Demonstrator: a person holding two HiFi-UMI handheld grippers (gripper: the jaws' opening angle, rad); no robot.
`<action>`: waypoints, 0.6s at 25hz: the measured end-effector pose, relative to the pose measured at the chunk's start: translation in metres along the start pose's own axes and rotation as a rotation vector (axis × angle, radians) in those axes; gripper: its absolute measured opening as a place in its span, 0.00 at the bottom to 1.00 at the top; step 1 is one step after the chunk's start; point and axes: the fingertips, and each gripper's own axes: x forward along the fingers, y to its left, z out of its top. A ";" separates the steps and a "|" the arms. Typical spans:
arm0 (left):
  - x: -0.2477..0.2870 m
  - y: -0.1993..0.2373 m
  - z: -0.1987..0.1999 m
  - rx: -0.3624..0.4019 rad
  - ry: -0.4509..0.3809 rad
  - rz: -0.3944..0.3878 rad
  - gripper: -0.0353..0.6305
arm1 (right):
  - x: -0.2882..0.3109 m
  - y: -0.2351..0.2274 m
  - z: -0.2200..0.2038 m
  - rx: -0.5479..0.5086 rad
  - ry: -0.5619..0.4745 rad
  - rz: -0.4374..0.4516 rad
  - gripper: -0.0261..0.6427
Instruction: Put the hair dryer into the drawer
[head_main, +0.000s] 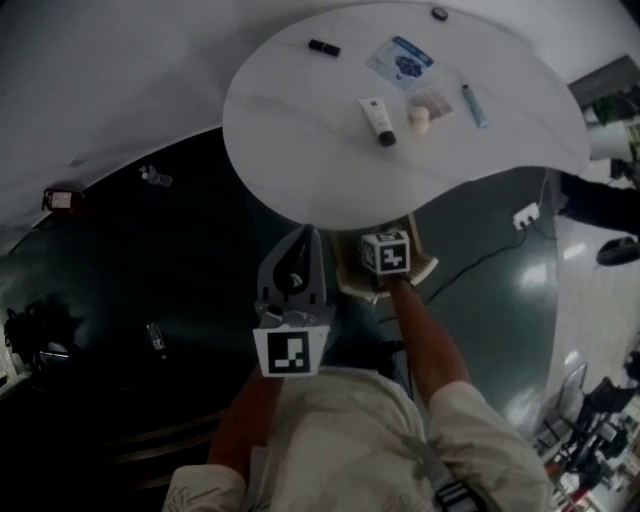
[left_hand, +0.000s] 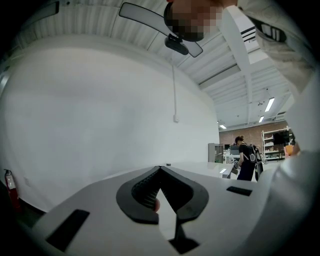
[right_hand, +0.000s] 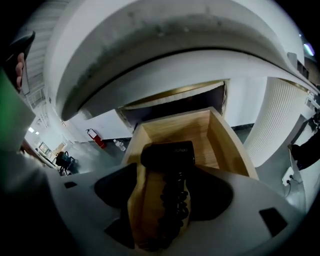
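Observation:
A black hair dryer lies in the open wooden drawer, its coiled cord trailing toward the camera. My right gripper hangs over it with its jaws spread wide on either side of the cord, and I see no grip on it. In the head view, the right gripper sits above the drawer under the white table's near edge, and the dryer is hidden there. My left gripper is beside it to the left, pointing at the table edge. Its fingertips meet, holding nothing.
On the table lie a white tube, a small black item, a blue packet, a pink jar and a blue stick. A power strip with its cable lies on the floor to the right. A person stands far off.

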 end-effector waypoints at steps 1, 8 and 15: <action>-0.001 -0.002 0.003 0.000 -0.002 -0.005 0.06 | -0.003 0.002 -0.002 -0.007 0.011 0.000 0.49; 0.000 -0.003 0.019 0.006 -0.032 -0.028 0.06 | -0.034 0.010 -0.004 0.023 0.018 -0.010 0.49; 0.006 -0.004 0.024 -0.004 -0.039 -0.046 0.06 | -0.092 0.014 0.008 0.078 -0.080 -0.011 0.49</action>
